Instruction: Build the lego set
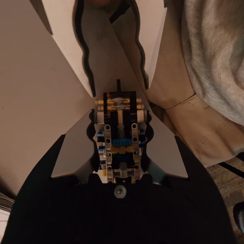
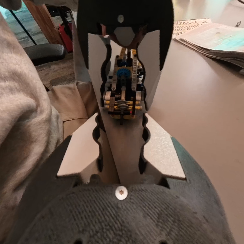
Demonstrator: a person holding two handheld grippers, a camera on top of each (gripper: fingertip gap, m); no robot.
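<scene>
Tabletop [image 2: 198, 105] beige; left gripper [image 1: 120, 112] clamps lego assembly [image 1: 120, 138]; right gripper [image 2: 120, 118] opposite, apart.

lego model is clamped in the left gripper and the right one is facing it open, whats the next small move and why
Probably ease the right gripper forward onto the black axle that sticks out of the lego model. The left gripper holds the model by its sides, and the right gripper's jaws stand open, empty and lined up just short of that end.

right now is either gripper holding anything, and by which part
The left gripper clamps the lego model by its two long sides. The right gripper is open, holding nothing.
</scene>
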